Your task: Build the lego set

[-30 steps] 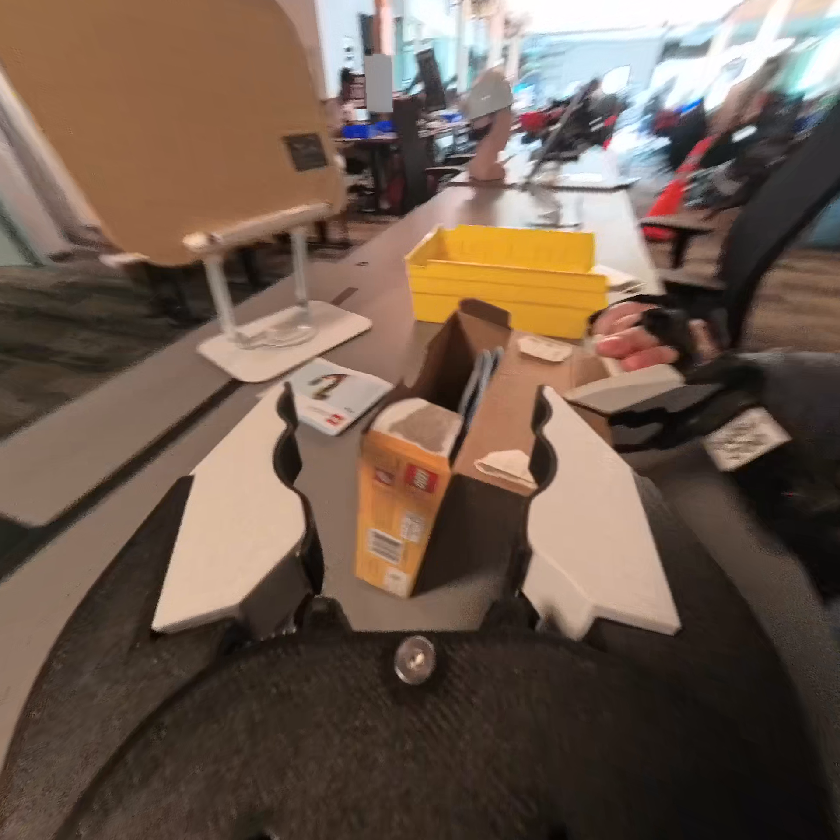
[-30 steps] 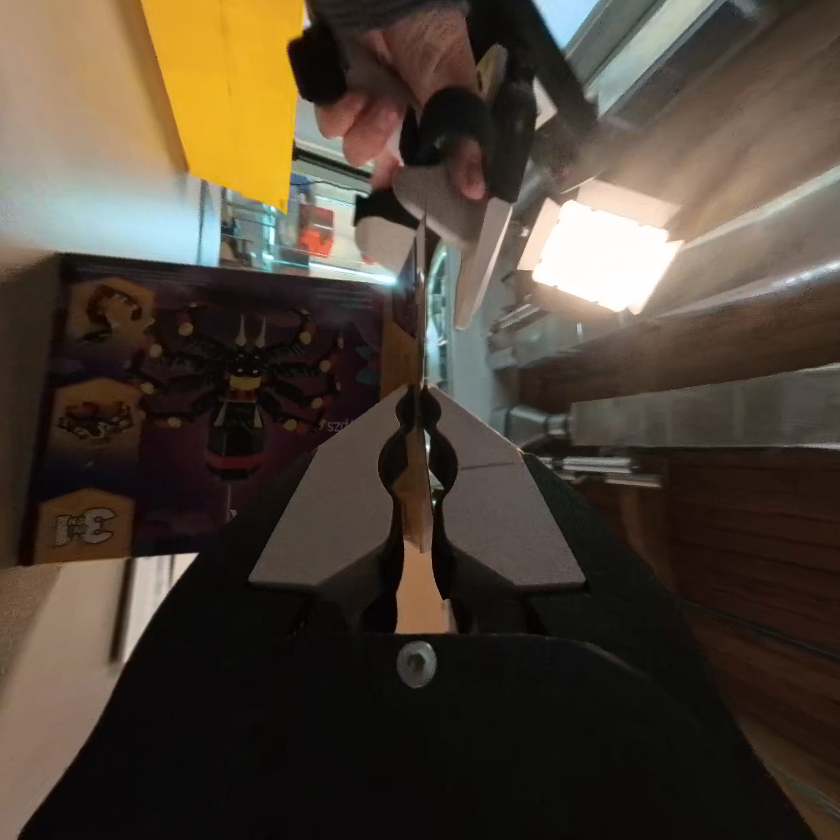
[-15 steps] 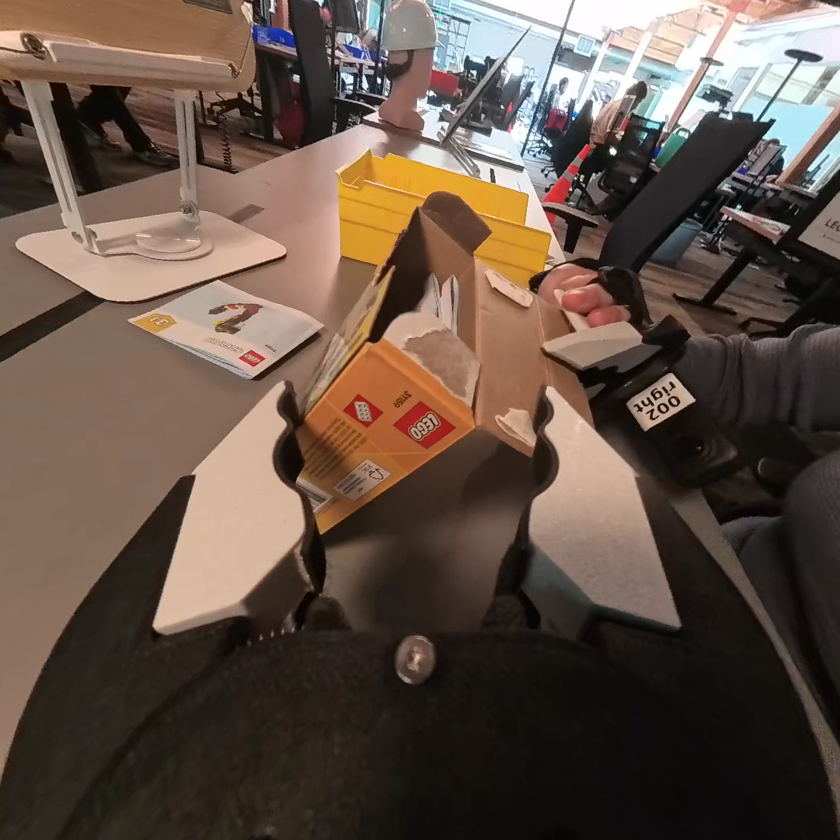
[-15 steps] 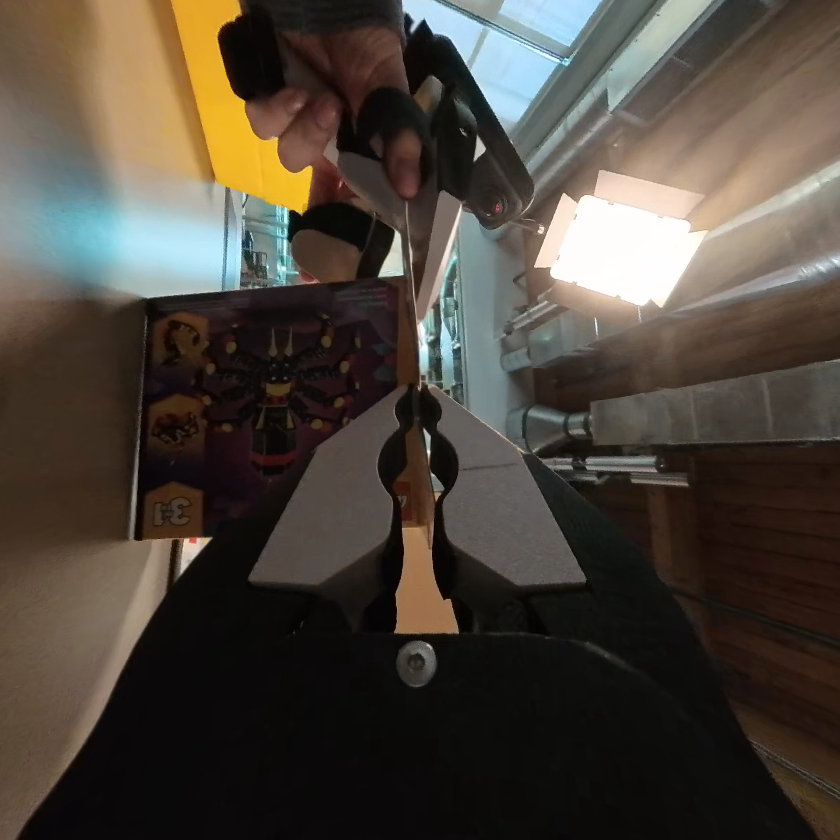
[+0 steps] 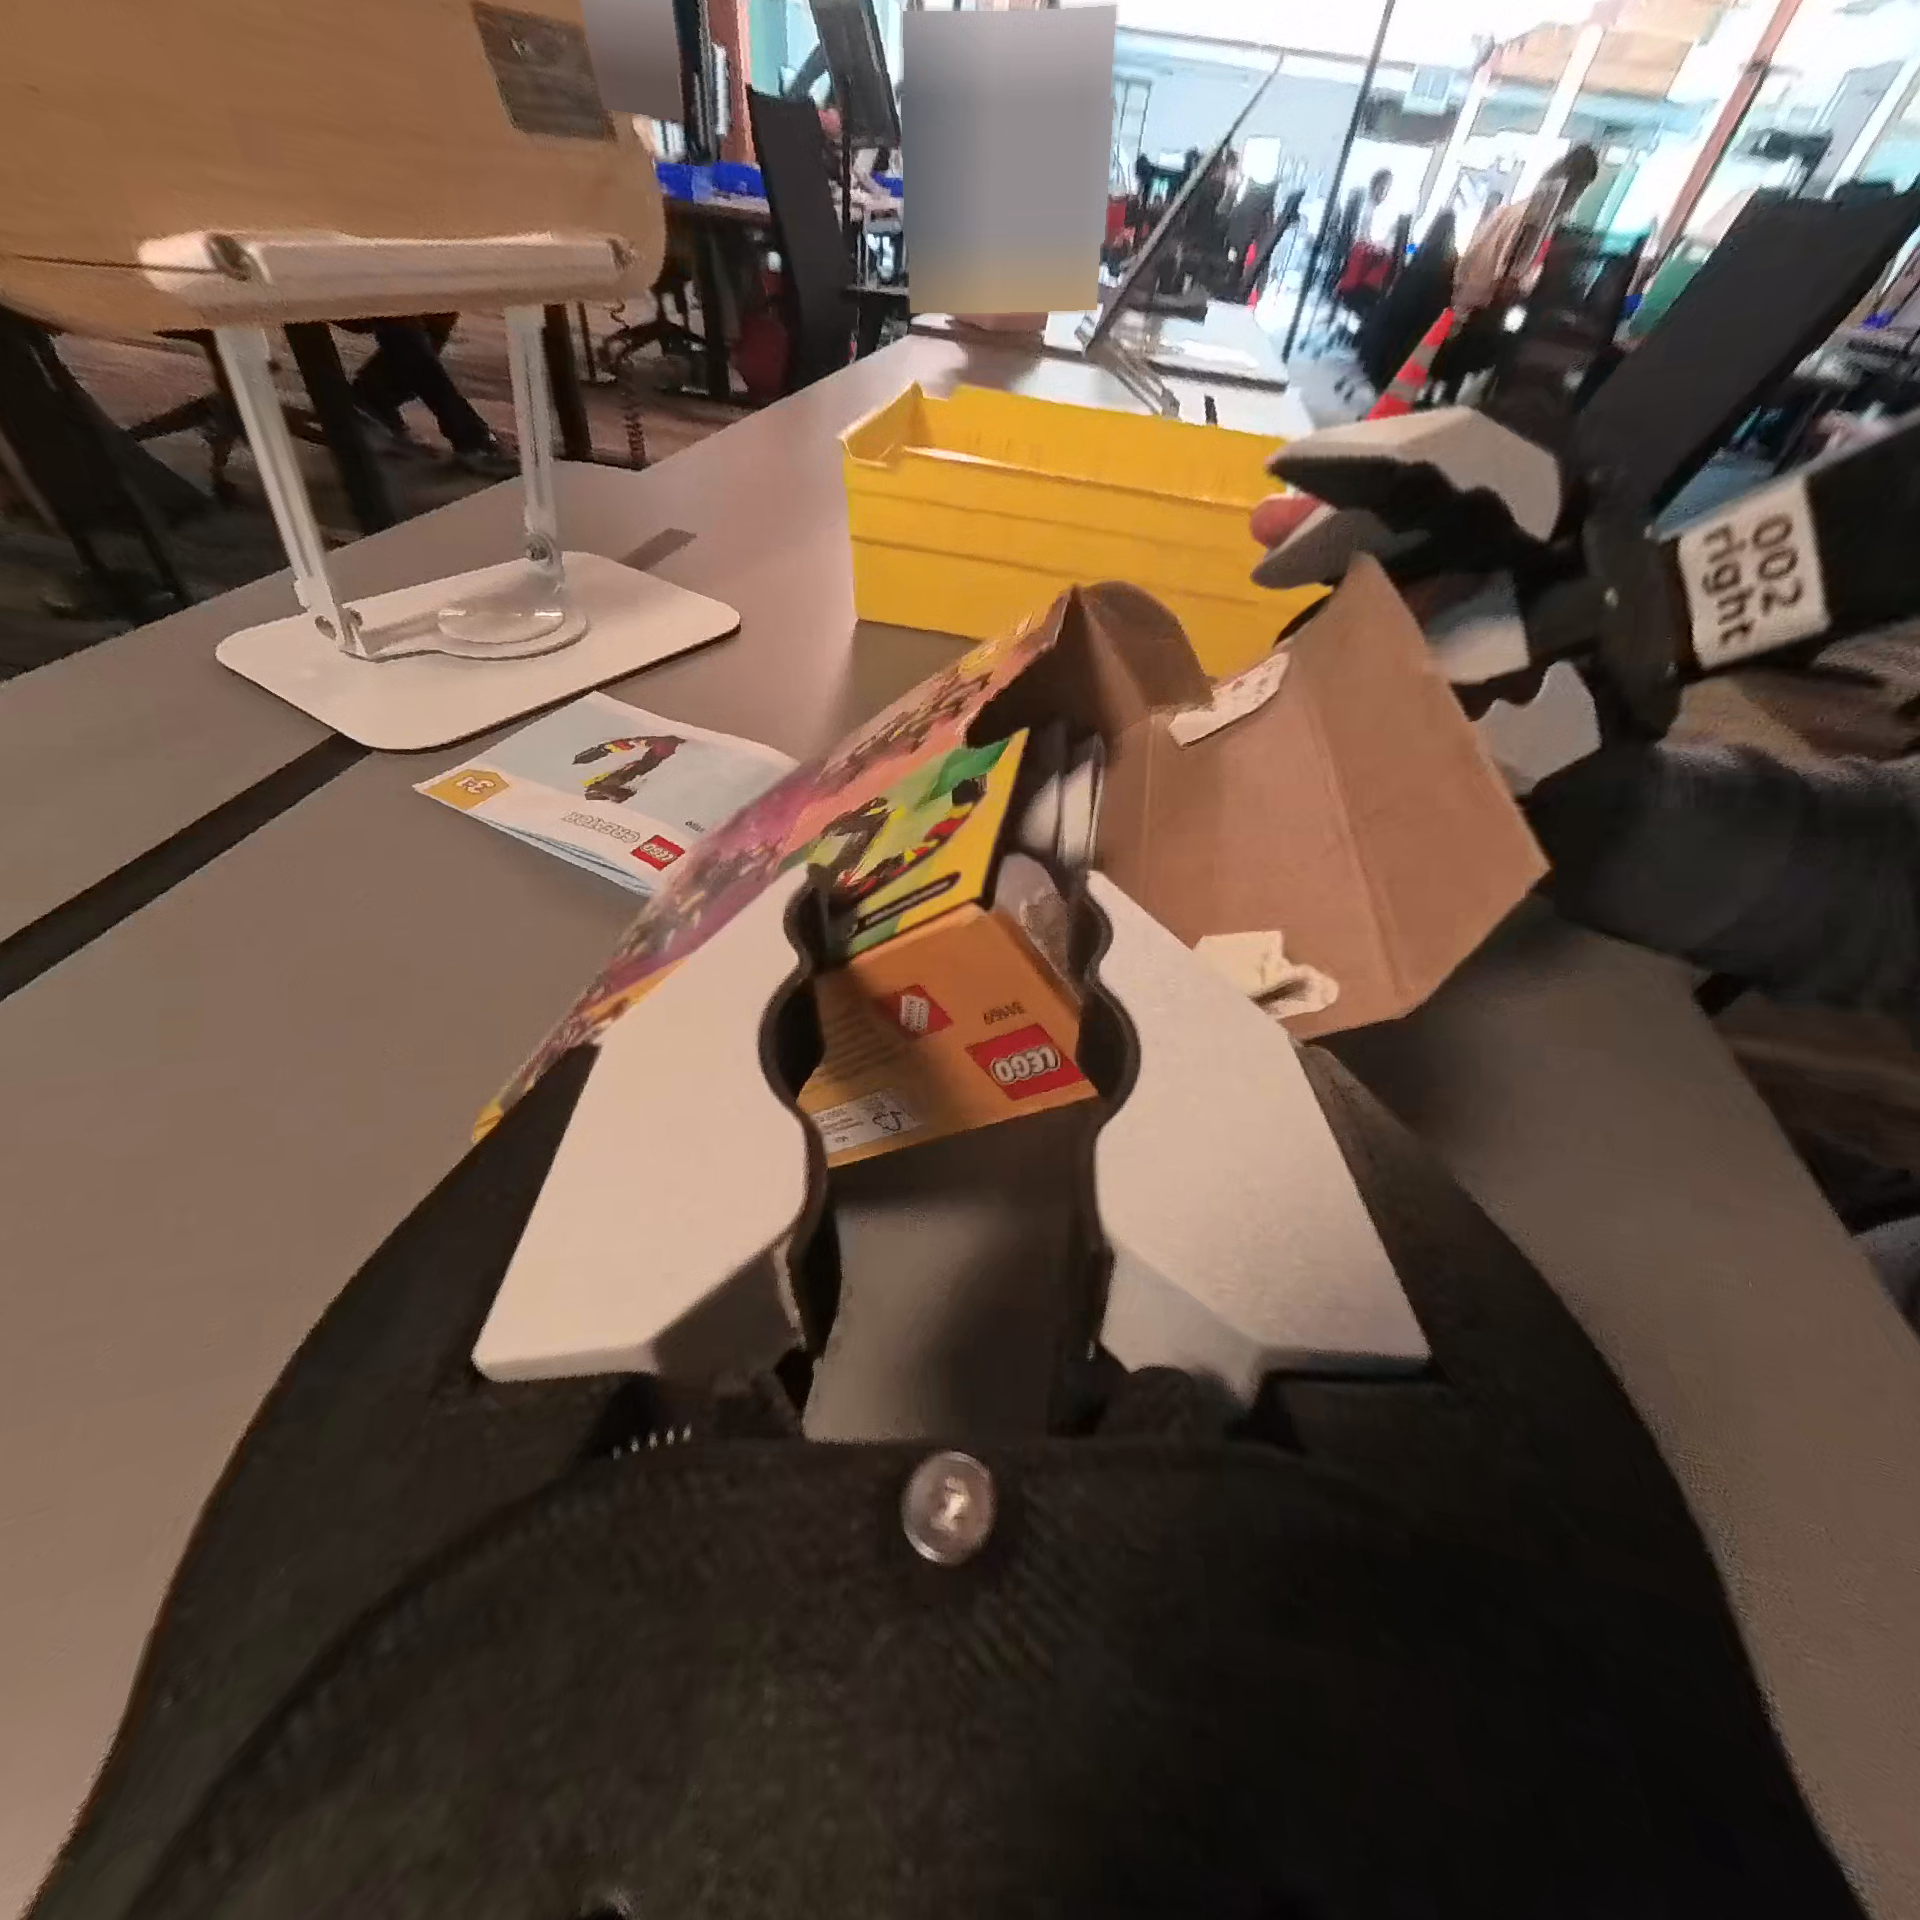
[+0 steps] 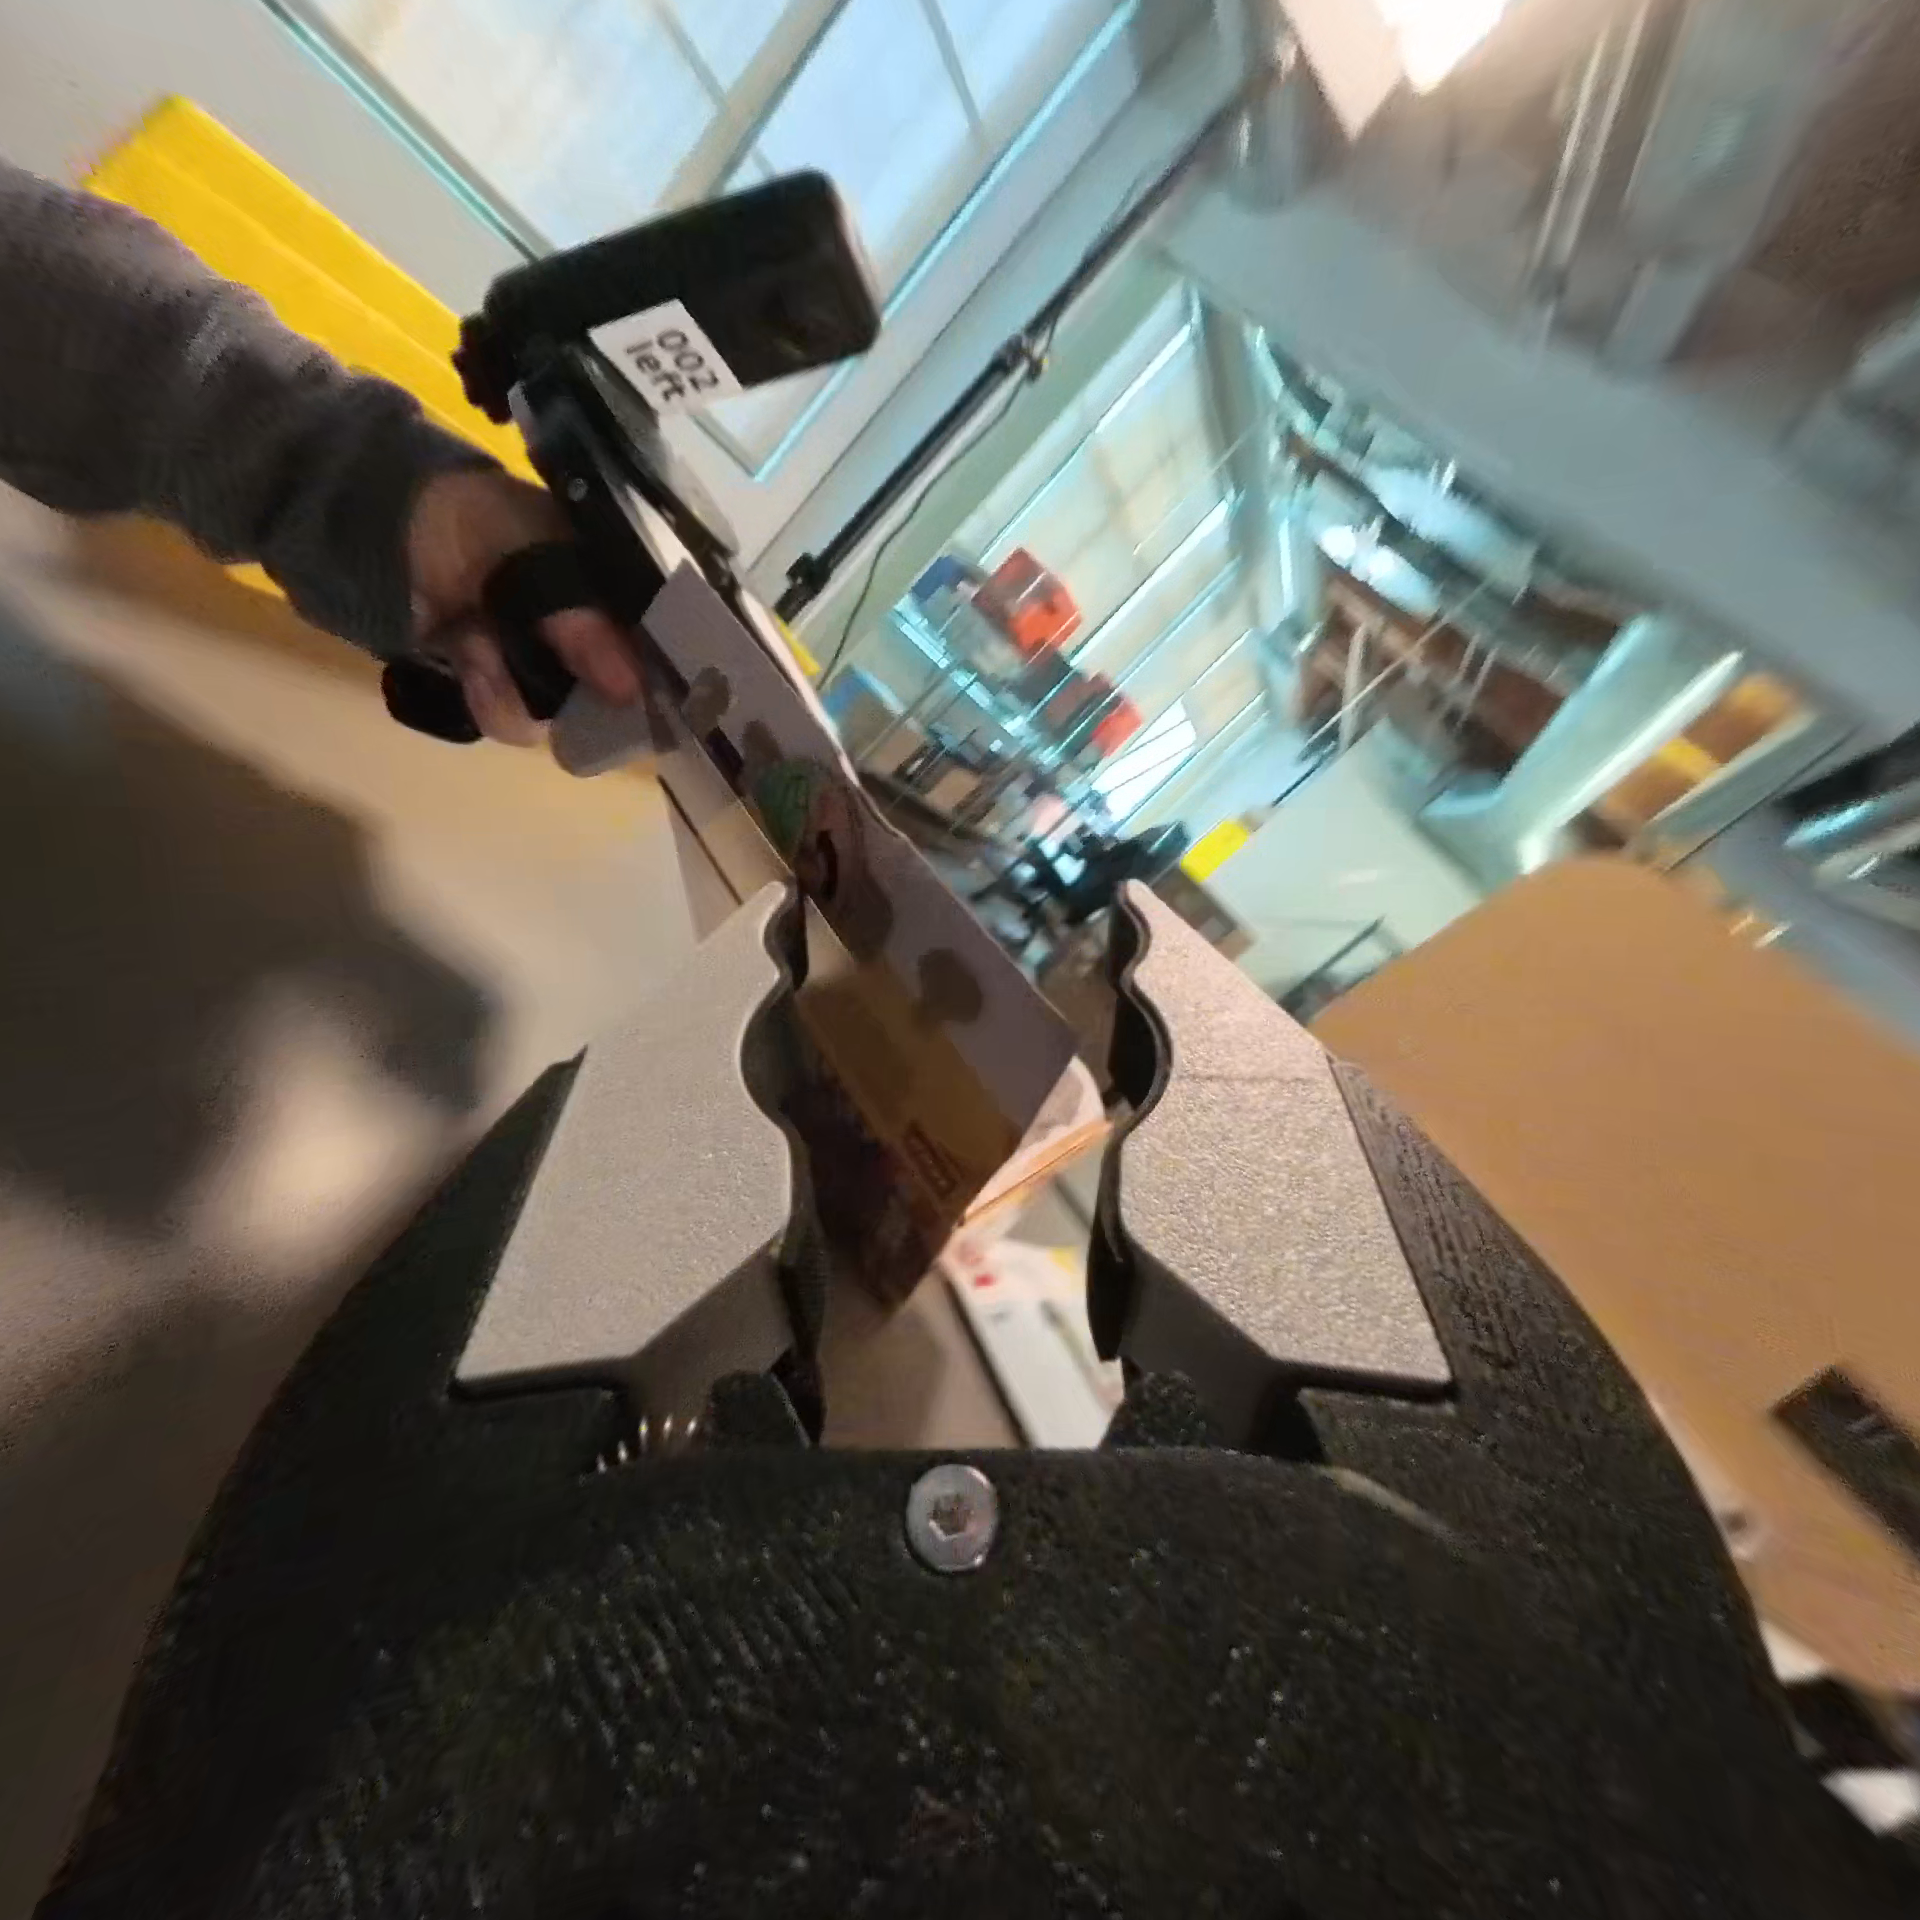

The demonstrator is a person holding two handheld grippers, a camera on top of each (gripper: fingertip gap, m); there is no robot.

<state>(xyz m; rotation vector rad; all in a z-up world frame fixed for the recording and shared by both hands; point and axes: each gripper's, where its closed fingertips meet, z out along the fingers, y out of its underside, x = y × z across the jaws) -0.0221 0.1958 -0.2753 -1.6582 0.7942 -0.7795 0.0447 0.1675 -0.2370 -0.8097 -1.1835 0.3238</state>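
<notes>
Our left gripper point(image 5: 940, 914) has its two white fingers closed on the near end of the opened Lego box point(image 5: 935, 862), which is lifted off the grey table point(image 5: 260, 1018) and tilted, its printed face up to the left and its plain brown inside showing to the right. Our right gripper point(image 5: 1351, 520) sits at the far right by the box's raised brown flap point(image 5: 1320, 800); from its own camera the jaws stand apart with the box edge between them, touching the left finger, though the blur leaves us unsure whether they press it. We see the instruction booklet point(image 5: 613, 790) lying flat on the table just left of the box. Farther off stands a yellow bin point(image 5: 1039, 520), and to the far left a white stand point(image 5: 468, 634) holding a wooden board point(image 5: 312, 114)
</notes>
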